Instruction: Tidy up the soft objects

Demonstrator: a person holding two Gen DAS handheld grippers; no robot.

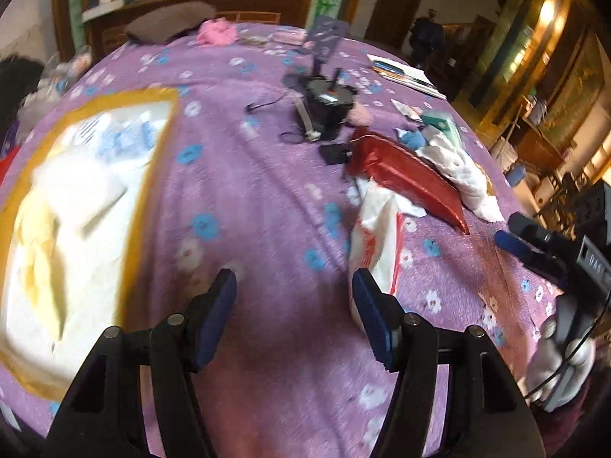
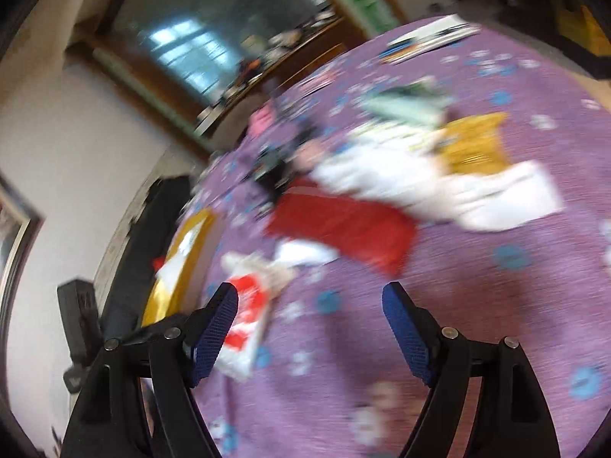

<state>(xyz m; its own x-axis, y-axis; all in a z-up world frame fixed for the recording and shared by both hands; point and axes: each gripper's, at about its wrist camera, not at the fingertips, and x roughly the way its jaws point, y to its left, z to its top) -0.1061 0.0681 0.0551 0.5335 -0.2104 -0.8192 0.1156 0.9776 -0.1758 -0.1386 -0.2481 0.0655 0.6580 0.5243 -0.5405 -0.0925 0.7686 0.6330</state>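
Observation:
A yellow-rimmed box [image 1: 151, 175] holding white and pale yellow soft cloths lies at the left on the purple flowered bedspread [image 1: 259, 198]. My left gripper [image 1: 294, 286] hovers over bare bedspread beside it, open and empty. A white and red plastic bag [image 1: 376, 236] lies just right of its right finger. Behind that lie a red pouch [image 1: 412, 175] and white cloth [image 1: 458, 168]. The right wrist view is blurred: my right gripper [image 2: 309, 301] is open and empty above the bedspread, with the bag [image 2: 248, 320] at its left finger and the red pouch [image 2: 343, 225] ahead. The right gripper [image 1: 508, 231] also shows at the right edge of the left wrist view.
A black device with cables [image 1: 324, 107] sits mid-bed, a pink soft item [image 1: 215, 32] and a grey cushion [image 1: 168, 24] at the far end, papers [image 1: 404, 70] at the far right. A yellow packet [image 2: 473, 145] and a green packet [image 2: 404, 108] lie beyond the white cloth [image 2: 420, 179].

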